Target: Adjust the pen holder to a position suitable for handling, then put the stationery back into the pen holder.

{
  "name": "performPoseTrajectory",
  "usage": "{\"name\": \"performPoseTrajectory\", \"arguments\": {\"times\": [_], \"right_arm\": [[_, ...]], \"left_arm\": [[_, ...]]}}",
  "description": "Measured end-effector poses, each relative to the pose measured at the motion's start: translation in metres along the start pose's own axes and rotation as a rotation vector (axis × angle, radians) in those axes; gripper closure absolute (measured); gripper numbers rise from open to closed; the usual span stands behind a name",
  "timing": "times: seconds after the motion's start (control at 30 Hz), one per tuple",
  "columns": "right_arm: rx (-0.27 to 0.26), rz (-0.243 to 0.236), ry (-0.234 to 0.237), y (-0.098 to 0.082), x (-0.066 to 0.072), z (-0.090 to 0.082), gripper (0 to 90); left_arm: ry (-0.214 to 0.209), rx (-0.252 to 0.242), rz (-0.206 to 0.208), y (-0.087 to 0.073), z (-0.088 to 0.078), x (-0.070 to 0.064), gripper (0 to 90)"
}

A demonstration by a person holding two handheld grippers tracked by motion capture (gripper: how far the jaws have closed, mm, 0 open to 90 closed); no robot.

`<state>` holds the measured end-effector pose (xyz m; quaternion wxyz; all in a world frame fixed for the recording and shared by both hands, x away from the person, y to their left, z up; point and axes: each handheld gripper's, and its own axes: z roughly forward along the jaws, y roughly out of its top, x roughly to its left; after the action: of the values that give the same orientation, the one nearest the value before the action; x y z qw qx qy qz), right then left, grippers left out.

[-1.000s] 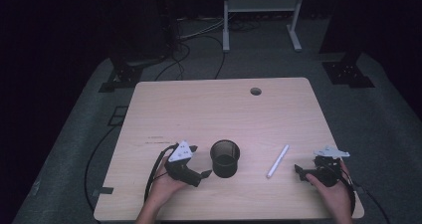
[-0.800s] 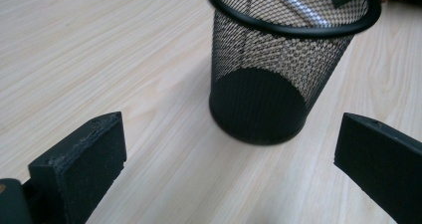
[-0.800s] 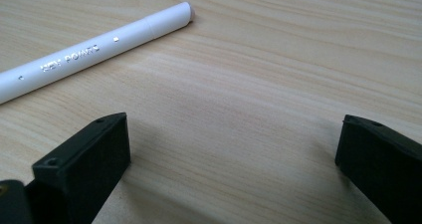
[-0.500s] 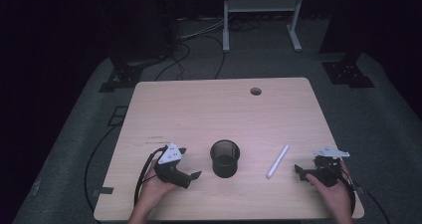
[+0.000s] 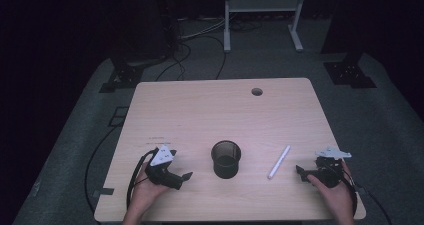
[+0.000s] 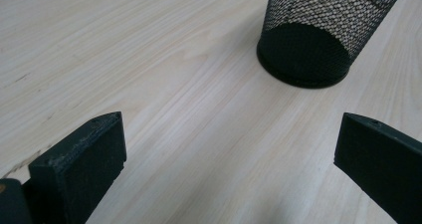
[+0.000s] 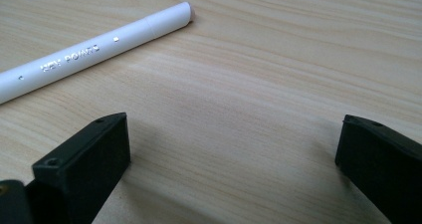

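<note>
A black mesh cup (image 5: pixel 226 158) stands upright near the table's front middle; in the left gripper view the cup (image 6: pixel 318 32) is ahead and to the right of the jaws. A white pen (image 5: pixel 279 162) lies flat to the cup's right, and in the right gripper view the pen (image 7: pixel 94 50) lies ahead of the jaws at upper left. My left gripper (image 5: pixel 188 176) rests on the table left of the cup, open and empty (image 6: pixel 229 159). My right gripper (image 5: pixel 299 170) sits right of the pen, open and empty (image 7: pixel 234 154).
The light wood table (image 5: pixel 200 110) has a round cable hole (image 5: pixel 257 91) near its far edge. Cables trail from both grippers over the front edge. A white metal frame (image 5: pixel 262 5) and floor cables lie beyond the table.
My left gripper has drawn back left and toward the front edge, away from the mesh cup. The right gripper, the pen and the cup have stayed put.
</note>
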<state>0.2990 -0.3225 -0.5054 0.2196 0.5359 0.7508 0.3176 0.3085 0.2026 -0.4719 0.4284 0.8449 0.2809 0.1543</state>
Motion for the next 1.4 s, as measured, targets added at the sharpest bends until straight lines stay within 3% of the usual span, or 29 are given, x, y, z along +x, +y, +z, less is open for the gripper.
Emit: {"name": "performPoseTrajectory", "arguments": {"times": [0.53, 1.1, 1.23, 1.4], "right_arm": [[0.001, -0.001, 0.001, 0.000, 0.000, 0.000, 0.1], [0.002, 0.023, -0.021, -0.003, 0.004, -0.003, 0.6], [-0.021, 0.025, -0.022, -0.004, 0.005, -0.007, 15.2], [-0.011, 0.021, -0.021, -0.002, 0.007, -0.010, 27.3]], "left_arm": [[0.048, 0.114, -0.038, -0.026, -0.007, 0.019, 0.0], [0.074, 0.144, -0.046, -0.039, -0.004, 0.029, 0.0], [0.064, 0.152, -0.056, -0.039, -0.004, 0.030, 0.0], [0.064, 0.151, -0.058, -0.039, -0.004, 0.030, 0.0]]}}
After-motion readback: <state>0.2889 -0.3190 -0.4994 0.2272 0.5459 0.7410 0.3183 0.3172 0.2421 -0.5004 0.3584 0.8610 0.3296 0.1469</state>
